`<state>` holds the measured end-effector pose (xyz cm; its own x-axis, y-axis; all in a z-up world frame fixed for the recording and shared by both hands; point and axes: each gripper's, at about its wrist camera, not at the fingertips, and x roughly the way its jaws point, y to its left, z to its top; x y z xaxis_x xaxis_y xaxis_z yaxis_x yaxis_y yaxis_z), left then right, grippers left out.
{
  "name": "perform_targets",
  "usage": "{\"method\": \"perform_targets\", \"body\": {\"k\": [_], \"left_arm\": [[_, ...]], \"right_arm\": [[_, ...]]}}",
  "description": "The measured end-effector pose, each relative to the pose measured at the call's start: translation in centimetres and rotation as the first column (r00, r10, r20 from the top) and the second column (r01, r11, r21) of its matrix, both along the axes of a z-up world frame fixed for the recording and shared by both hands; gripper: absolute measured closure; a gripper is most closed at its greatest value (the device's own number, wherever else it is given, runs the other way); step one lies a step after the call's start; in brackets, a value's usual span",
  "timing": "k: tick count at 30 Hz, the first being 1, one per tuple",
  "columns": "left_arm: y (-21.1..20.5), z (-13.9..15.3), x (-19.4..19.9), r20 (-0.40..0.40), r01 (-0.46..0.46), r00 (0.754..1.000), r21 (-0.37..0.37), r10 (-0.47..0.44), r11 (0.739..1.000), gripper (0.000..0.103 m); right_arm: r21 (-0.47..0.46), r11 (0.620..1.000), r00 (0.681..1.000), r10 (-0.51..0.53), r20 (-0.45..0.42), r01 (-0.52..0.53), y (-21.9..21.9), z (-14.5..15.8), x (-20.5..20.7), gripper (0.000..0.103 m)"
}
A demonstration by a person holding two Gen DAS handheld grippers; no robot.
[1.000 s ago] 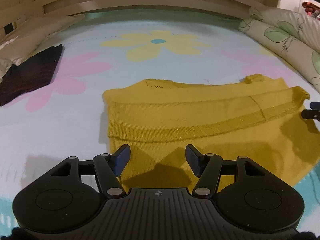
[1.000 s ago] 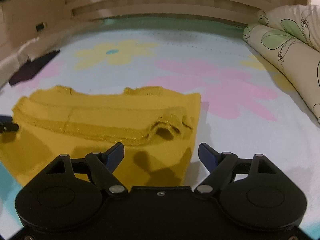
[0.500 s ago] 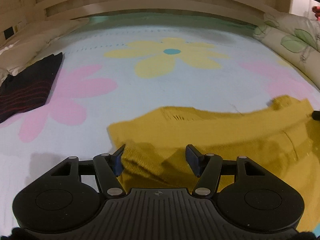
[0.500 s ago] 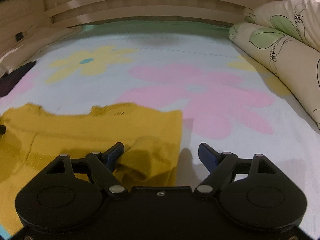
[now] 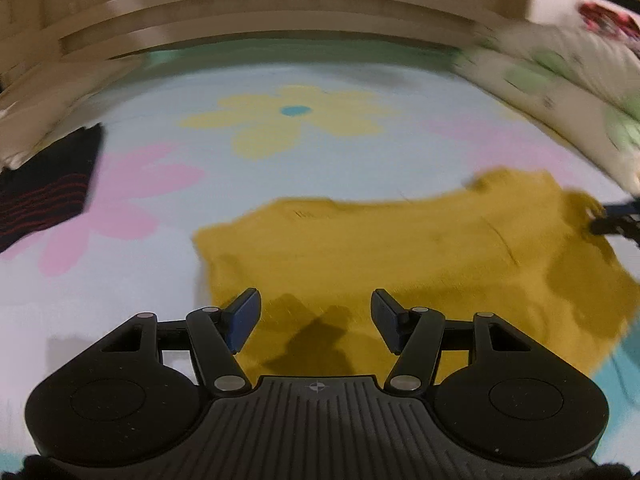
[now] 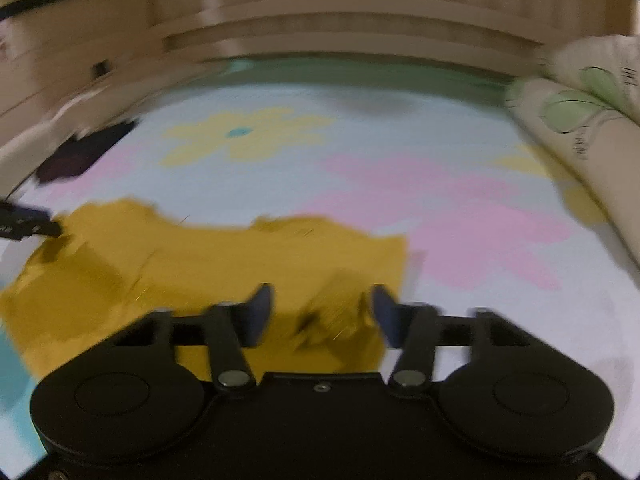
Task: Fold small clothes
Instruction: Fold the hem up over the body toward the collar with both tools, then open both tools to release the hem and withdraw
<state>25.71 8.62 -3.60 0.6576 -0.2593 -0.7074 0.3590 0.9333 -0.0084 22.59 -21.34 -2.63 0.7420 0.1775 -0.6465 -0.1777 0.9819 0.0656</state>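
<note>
Both grippers — left (image 5: 316, 320) and right (image 6: 320, 314) — hover with fingers spread wide over the yellow sweater (image 5: 380, 256), gripping nothing, on the bed (image 5: 280, 184).

Flowered bedsheet (image 5: 320, 184) — dark striped garment (image 5: 44, 204) at left, leaf-print pillows (image 6: 592, 128) at right.

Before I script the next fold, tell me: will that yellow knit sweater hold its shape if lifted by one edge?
Probably not. The yellow sweater lies flat on the bedsheet with soft creases, so it will likely droop. A bunched fold sits between the right hand-held gripper fingers, suggesting it crumples easily.
</note>
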Motion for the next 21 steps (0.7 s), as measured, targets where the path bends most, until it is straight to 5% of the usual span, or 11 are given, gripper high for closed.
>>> {"method": "perform_targets", "body": {"k": [8, 21], "left_arm": [[-0.9, -2.3, -1.2, -0.027, 0.053, 0.998, 0.069, -0.051, 0.996, 0.044], [-1.6, -1.9, 6.6, -0.04, -0.084, 0.996, 0.034, 0.085, 0.996, 0.044]], "right_arm": [[-0.016, 0.995, 0.993, 0.094, -0.066, -0.095, 2.7, -2.4, -0.9, 0.054], [0.002, 1.0, 1.0, 0.016, -0.017, -0.016, 2.1, -1.8, 4.4, 0.054]]}}
